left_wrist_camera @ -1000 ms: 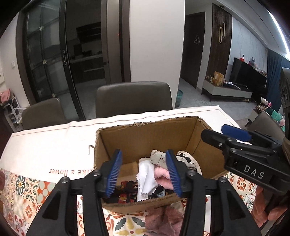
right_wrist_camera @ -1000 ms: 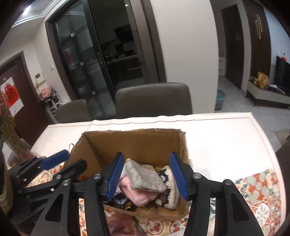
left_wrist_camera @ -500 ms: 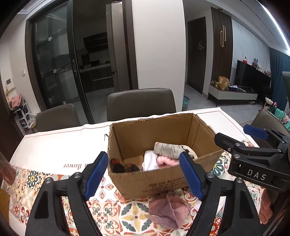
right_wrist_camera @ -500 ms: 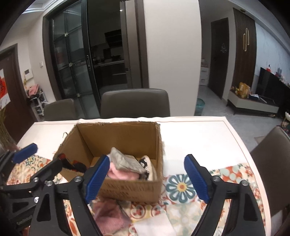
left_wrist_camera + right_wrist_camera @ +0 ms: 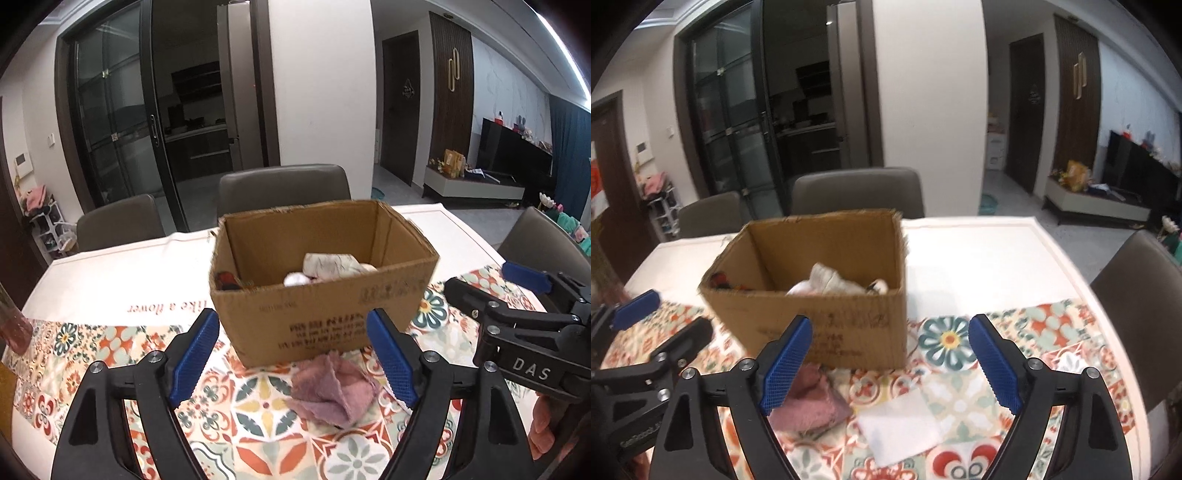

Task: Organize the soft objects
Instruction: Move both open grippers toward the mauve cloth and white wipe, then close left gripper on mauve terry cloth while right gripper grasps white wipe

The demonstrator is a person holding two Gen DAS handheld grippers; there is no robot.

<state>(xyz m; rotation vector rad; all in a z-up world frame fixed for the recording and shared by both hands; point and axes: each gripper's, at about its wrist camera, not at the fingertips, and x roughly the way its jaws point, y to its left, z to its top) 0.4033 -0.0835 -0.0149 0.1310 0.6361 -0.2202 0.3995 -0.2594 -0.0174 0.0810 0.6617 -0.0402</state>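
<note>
A brown cardboard box (image 5: 332, 314) (image 5: 827, 332) stands on the patterned tablecloth, with a grey printed cloth (image 5: 328, 264) (image 5: 827, 277) and other soft items inside. In front of the box lies a crumpled mauve cloth (image 5: 332, 391) (image 5: 812, 402). Beside it lies a flat white cloth (image 5: 901, 424). My left gripper (image 5: 295, 354) is open and empty, held back from the box above the mauve cloth. My right gripper (image 5: 890, 365) is also open and empty, over the tablecloth between the two loose cloths. Each gripper shows at the edge of the other's view.
Grey chairs (image 5: 284, 188) stand behind the table and another chair (image 5: 1145, 302) at its right side. A reddish vase (image 5: 11, 325) sits at the left edge. The white table top (image 5: 979, 258) stretches right of the box.
Both grippers have opened wider and pulled back from inside the box to in front of it. The grey cloth and the other soft items have stayed in the box.
</note>
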